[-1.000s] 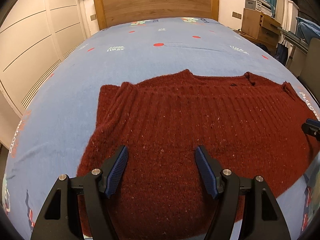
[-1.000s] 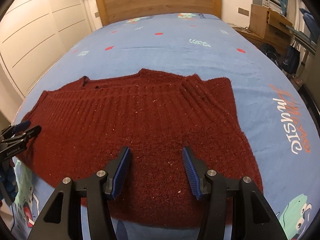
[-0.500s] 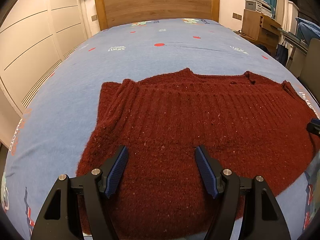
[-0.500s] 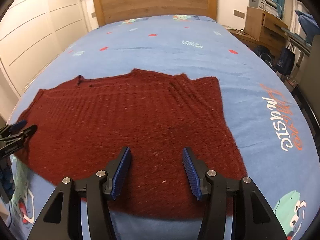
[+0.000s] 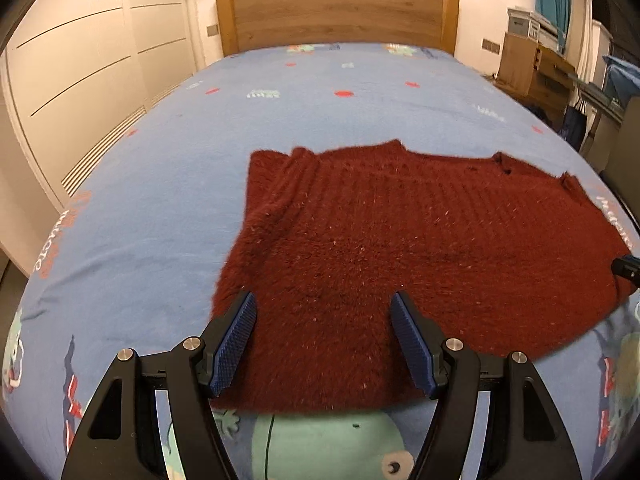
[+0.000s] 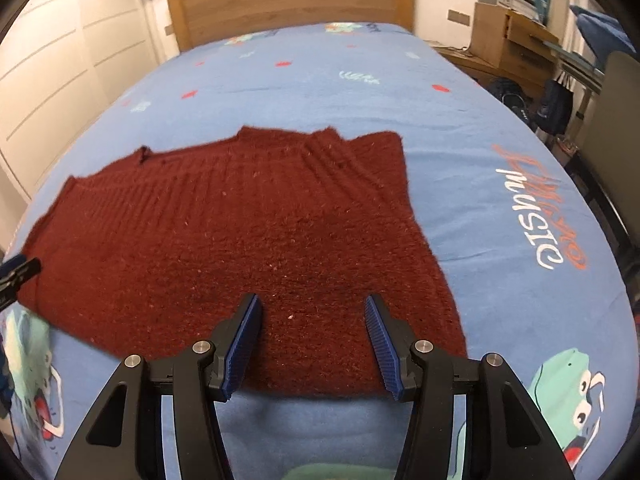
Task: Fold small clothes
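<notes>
A dark red ribbed knitted sweater (image 5: 408,248) lies spread flat on the blue printed bedsheet (image 5: 152,208), nearer the foot of the bed than the wooden headboard (image 5: 336,12), with its near hem just ahead of both tools. The left gripper (image 5: 323,308) hovers over the sweater's left near portion, jaws apart with nothing between them; the right gripper (image 6: 311,310) hangs over the right near portion, jaws likewise parted and empty. No fold looks begun yet.

Judging from here, the main risk is an uneven pick-up. If one gripper bites the hem closer to the sweater's middle than the other, the fold line will run askew. The fuzzy knit is thick and slack, so a shallow pinch could slip free when lifted, or catch only the top layer and leave the back layer on the sheet. A deep plunge might pinch the bedsheet with the sweater and drag it along.
</notes>
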Action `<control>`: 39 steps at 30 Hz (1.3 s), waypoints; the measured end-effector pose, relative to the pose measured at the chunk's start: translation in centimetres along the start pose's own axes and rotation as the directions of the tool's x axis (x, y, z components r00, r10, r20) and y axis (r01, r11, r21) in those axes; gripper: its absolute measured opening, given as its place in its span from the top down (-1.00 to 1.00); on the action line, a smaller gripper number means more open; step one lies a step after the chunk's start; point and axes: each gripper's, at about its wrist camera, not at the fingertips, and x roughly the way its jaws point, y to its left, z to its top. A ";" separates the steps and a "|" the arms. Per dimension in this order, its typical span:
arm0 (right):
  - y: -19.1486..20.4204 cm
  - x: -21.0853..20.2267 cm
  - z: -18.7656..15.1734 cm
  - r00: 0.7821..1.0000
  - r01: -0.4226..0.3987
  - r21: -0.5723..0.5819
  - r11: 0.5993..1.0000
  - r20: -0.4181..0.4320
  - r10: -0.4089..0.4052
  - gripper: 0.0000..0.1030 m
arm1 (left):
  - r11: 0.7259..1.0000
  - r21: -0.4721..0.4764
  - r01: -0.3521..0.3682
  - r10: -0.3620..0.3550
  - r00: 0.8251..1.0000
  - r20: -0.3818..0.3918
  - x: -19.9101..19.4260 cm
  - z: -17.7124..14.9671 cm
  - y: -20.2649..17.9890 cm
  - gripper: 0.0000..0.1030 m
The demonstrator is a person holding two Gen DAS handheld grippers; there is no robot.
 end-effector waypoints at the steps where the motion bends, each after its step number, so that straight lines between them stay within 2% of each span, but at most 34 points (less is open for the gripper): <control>1: 0.1 -0.1 -0.1 1.000 -0.007 0.003 1.000 0.000 0.007 -0.08 | 1.000 0.004 -0.006 0.006 1.000 -0.011 0.1 -0.2 -0.1 -0.25; 6: 0.4 0.6 -1.0 0.999 -0.020 -0.003 1.000 -0.041 0.020 -0.08 | 0.999 -0.004 -0.034 0.034 0.992 -0.119 1.5 -1.6 0.5 -0.25; 9: -1.1 0.5 -1.9 0.998 -0.005 0.056 0.998 -0.068 0.008 -0.08 | 0.999 -0.001 -0.034 0.034 0.992 -0.119 0.5 -1.8 0.6 -0.25; 13: -1.7 -0.9 -2.7 0.998 0.006 0.066 0.998 -0.060 -0.002 -0.08 | 0.999 -0.022 -0.043 0.040 0.993 -0.110 -1.0 -1.7 0.8 -0.25; 18: -1.8 -3.7 -3.3 1.000 -0.017 0.090 0.996 -0.016 0.018 -0.08 | 0.993 -0.112 -0.025 0.014 0.995 -0.096 -3.3 -1.7 1.9 -0.25; 23: -1.6 -6.2 -4.2 0.999 -0.040 0.107 0.993 0.019 0.038 -0.08 | 0.975 -0.219 0.032 -0.056 0.993 -0.106 -4.6 -2.2 3.2 -0.25; 29: -1.2 -8.2 -5.9 0.997 -0.070 0.132 0.989 0.036 0.066 -0.08 | 0.919 -0.377 0.117 -0.177 0.976 -0.127 -4.4 -3.3 4.7 -0.25; 32: -1.1 -8.1 -6.9 0.997 -0.073 0.145 0.987 0.023 0.071 -0.08 | 0.881 -0.444 0.161 -0.239 0.963 -0.125 -3.4 -3.5 5.1 -0.25; 35: -1.1 -7.5 -7.6 0.997 -0.078 0.159 0.984 0.004 0.078 -0.08 | 0.821 -0.531 0.208 -0.310 0.945 -0.109 -2.0 -3.8 5.9 -0.25; 37: -1.0 -7.1 -7.9 0.997 -0.081 0.165 0.983 -0.006 0.083 -0.08 | 0.769 -0.594 0.235 -0.351 0.932 -0.086 -0.8 -4.1 6.6 -0.25; 39: -1.1 -6.7 -8.1 0.996 -0.081 0.166 0.983 -0.013 0.085 -0.08 | 0.742 -0.623 0.249 -0.367 0.928 -0.067 0.1 -4.2 7.2 -0.25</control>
